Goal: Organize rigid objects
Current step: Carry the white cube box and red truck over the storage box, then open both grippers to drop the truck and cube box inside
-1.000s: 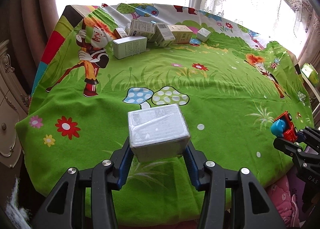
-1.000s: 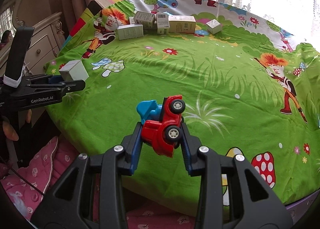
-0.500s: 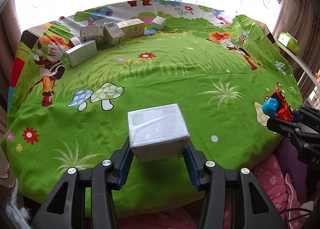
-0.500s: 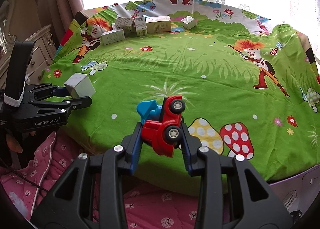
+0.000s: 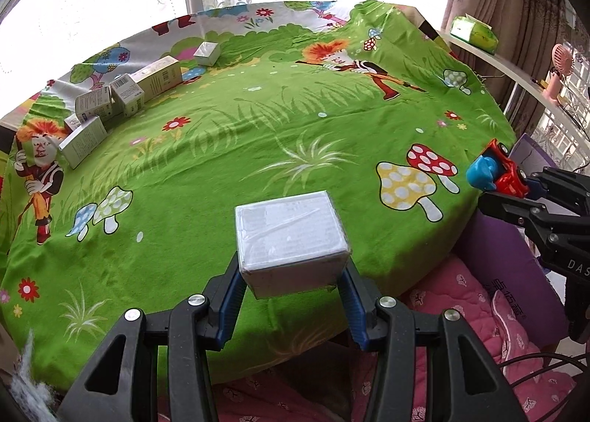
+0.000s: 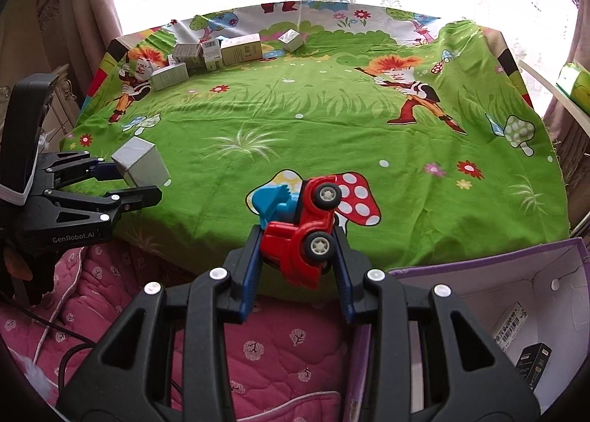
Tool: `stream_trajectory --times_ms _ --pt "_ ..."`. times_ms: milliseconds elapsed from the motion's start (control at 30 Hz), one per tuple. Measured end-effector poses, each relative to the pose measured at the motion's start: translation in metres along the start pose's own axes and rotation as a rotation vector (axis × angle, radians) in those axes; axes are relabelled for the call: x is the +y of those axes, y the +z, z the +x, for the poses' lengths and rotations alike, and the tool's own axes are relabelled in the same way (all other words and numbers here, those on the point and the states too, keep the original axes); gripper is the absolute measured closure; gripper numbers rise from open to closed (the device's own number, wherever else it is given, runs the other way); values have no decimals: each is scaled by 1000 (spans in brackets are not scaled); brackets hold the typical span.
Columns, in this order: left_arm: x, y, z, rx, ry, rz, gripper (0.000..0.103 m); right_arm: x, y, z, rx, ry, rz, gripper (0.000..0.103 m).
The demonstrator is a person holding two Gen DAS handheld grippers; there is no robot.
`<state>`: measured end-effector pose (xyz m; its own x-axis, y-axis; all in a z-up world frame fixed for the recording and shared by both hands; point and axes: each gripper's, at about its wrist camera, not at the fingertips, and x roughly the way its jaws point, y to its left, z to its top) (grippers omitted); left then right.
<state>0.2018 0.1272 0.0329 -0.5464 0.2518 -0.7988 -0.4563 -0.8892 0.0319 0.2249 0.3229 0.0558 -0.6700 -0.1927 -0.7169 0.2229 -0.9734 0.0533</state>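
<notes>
Between the left hand-held gripper [image 5: 293, 287] pads, a pinched plastic-wrapped white box [image 5: 289, 234]; right one [image 6: 298, 256] pinching a red toy truck [image 6: 300, 226].

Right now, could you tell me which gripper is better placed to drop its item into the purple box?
Right. The right gripper, shut on the toy car, hangs right beside the open purple box. The left gripper, holding the white box, sits further away.

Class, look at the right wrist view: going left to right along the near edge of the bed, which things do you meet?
left gripper → grey box it holds → red toy truck in the right gripper → purple open box
</notes>
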Motion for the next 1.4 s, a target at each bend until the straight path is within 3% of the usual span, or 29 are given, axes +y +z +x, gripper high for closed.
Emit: stream_trajectory --times_ms 633,1000,1400 --pt "-146 23 6 38 -177 375 54 -80 -50 -56 -13 -150 173 63" --pt "-231 25 12 80 -302 551 54 -136 -76 -86 -25 -285 283 63" --pt "-301 24 11 103 -429 639 54 -199 -107 -129 -1 -491 378 63"
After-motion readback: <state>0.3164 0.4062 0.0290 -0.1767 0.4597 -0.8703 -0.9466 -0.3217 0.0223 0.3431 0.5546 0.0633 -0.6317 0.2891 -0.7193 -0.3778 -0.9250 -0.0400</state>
